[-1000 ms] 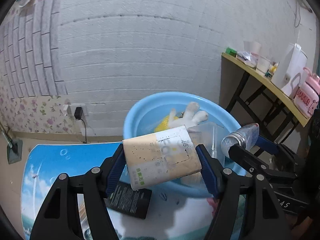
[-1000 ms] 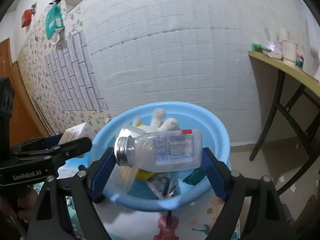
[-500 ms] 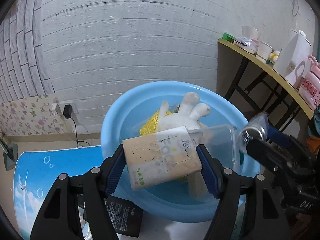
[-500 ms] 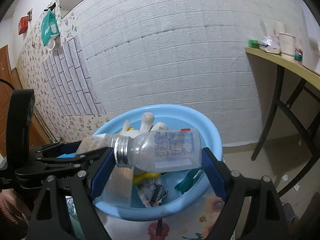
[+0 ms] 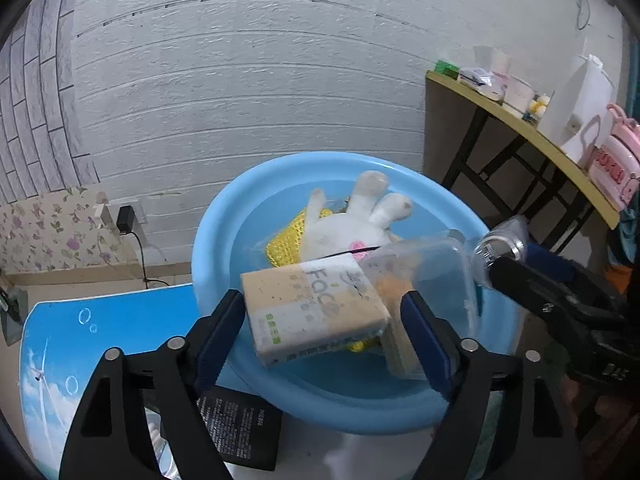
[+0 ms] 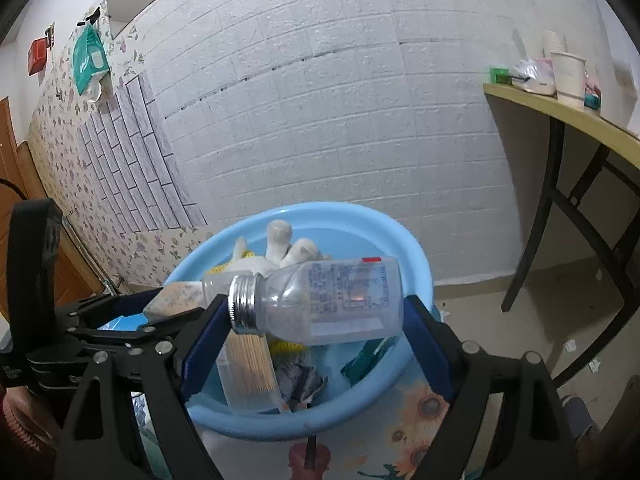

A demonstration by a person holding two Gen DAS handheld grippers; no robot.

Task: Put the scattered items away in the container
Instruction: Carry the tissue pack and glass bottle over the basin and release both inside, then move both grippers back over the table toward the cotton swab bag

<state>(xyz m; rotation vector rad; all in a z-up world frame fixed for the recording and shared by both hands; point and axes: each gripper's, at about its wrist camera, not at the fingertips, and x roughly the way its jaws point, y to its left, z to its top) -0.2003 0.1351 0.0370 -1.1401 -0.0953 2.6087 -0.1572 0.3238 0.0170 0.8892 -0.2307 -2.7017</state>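
Tissues were on their way into the basin [image 5: 208, 240]: the left gripper [image 5: 320, 320] hung over the blue tub at the lower centre of the left wrist view, its jaws opening, and the tissue pack [image 5: 312, 312] lay tilted between them with a visible gap at the right pad, so the pack looked released and dropping. Below it in the basin sat a white plush toy [image 5: 352, 228], a yellow knitted piece [image 5: 284, 244] and a clear lidded box [image 5: 432, 280]. The step in hand seemed to be the drop-off.

The right gripper [image 6: 316, 316], at the lower centre of its own view, stood wide with a clear plastic bottle [image 6: 332, 300] lying crosswise between the pads, metal cap to the left, held above the tub's near rim. Its release would likely come next, calling for the jaws to part over open space beside the box of sticks [image 6: 248, 364].

A black packet [image 5: 240, 432] lay on the mat at the lower left, half hidden behind the left gripper's frame. The crumpled wrappers on the tub floor were too small to identify, and whether the pack touched the left pad could not be told.
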